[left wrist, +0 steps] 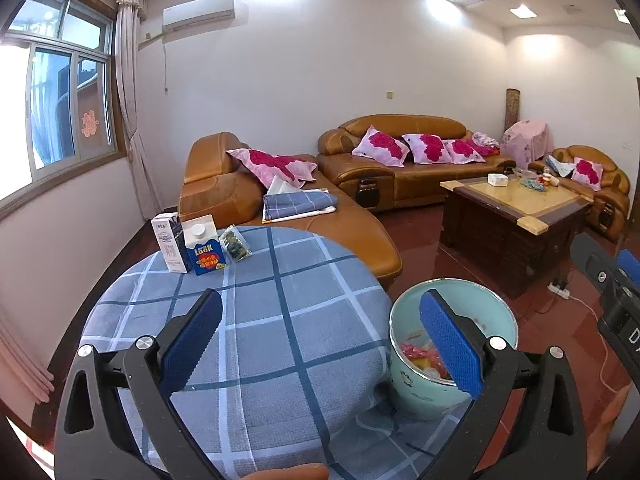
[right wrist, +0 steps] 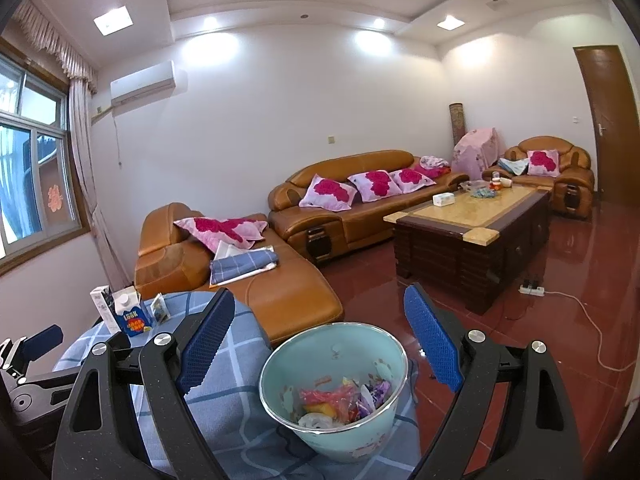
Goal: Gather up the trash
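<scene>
Checked round table (left wrist: 260, 320), mint bin (right wrist: 340, 432) holding what look like wrappers (right wrist: 340, 400), both grippers' fingers wide

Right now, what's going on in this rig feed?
A person is holding a gripper in each hand over a round table with a checked cloth, clearing trash. Both the left gripper and the right gripper are open and hold nothing. A mint-green bin beside the table already holds crumpled wrappers. Still standing at the table's far edge: a white carton, a blue carton and a small snack packet, none of them touched.
</scene>
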Available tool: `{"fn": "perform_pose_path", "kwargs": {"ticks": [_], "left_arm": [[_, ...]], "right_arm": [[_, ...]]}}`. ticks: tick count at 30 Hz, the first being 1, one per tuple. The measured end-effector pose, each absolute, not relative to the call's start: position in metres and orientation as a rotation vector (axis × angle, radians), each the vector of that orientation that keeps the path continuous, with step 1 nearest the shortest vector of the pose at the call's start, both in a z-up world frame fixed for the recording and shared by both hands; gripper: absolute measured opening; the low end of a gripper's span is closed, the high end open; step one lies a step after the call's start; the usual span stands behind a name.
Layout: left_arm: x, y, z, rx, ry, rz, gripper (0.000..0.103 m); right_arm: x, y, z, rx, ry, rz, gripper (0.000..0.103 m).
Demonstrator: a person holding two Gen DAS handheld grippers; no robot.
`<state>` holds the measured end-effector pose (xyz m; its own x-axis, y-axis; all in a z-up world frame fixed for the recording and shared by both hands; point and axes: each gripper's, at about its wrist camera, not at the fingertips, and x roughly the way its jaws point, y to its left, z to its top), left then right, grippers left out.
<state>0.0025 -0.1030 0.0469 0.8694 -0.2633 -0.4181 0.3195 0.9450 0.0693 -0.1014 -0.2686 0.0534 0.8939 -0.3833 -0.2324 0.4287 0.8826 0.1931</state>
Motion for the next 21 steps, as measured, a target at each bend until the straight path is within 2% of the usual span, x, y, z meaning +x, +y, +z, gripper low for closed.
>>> {"fn": "perform_pose_path", "kwargs": {"ticks": [11,19,21], "left_arm": [[-0.001,-0.111,0.050,0.167,0.389,-0.274,0.097],[0.006,-0.110,0.045,0.140,0.435,-0.314,0.096],[0.010,-0.108,0.044,0.139,0.442,-0.301,0.097]], "right_arm": [[-0.101,-0.267,0.051,0.251,0.188,-0.432,0.086],[-0.097,-0.270,0.045,0.276,0.210,-0.435,0.086],[-0.094,-0.270,0.043,0.276,0.221,-0.438,0.088]]}}
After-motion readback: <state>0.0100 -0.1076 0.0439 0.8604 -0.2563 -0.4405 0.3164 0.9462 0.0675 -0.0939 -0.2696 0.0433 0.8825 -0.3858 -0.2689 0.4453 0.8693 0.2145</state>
